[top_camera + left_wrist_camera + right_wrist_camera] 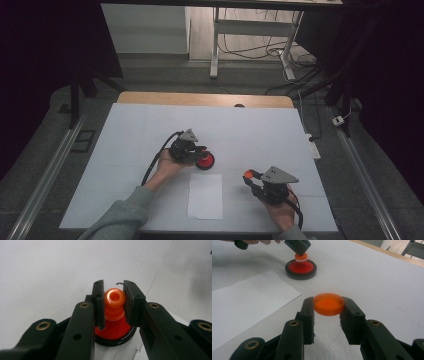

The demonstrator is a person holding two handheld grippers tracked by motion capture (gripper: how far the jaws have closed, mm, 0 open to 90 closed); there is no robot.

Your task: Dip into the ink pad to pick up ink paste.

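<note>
Orange cap point(328, 304) pinched in the right gripper point(328, 311); left gripper point(113, 301) clamps the stamp's knob point(114, 298): steady that base, then bring the cap squarely over it.

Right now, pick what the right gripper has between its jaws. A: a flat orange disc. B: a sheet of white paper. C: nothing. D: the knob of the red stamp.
A: in the right gripper view the right gripper is clamped on both sides of a flat orange disc, held above the table.
</note>
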